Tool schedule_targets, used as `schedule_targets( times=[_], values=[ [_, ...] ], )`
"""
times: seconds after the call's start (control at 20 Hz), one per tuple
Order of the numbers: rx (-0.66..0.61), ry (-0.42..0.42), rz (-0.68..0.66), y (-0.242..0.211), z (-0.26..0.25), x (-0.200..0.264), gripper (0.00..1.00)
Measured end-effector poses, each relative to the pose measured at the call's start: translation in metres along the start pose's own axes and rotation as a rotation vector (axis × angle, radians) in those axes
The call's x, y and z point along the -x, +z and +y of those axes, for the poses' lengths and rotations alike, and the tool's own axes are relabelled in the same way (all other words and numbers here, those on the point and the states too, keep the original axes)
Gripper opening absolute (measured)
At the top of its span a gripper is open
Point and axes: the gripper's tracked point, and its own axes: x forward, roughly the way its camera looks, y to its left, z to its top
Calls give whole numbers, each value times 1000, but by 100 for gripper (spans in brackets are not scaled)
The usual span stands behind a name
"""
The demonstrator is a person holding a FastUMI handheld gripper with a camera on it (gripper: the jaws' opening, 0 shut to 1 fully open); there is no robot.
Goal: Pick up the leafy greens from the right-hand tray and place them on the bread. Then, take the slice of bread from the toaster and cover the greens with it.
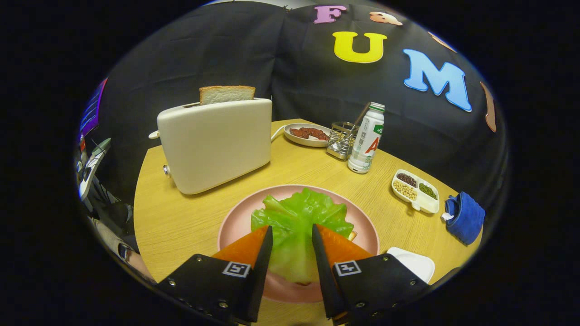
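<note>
Tool (292,235) open over greens (299,217) on pink plate (367,226) — bread slice (226,94) in toaster (215,145)

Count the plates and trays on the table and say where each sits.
4. Pink round plate under the green lettuce leaf, between the gripper fingers; white oval dish beside the toaster; white three-compartment tray near the blue cloth; white tray beside the right finger.

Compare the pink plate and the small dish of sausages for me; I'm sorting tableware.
The pink plate is larger and lies under the gripper, whose open fingers straddle the lettuce on it. The sausage dish is white, smaller, and beyond the toaster. Both are shallow and hold food.
</note>
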Motion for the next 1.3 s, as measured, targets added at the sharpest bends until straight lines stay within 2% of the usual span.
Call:
schedule_targets(
  times=[0.05,0.65,1.0,1.3],
  values=[
    [2,-1,-8,3,1,1,56],
    [-35,30,-224,88,39,25,56],
    [-41,58,-342,139,79,30,56],
    [-62,48,-423,174,120,20,56]
  ],
)
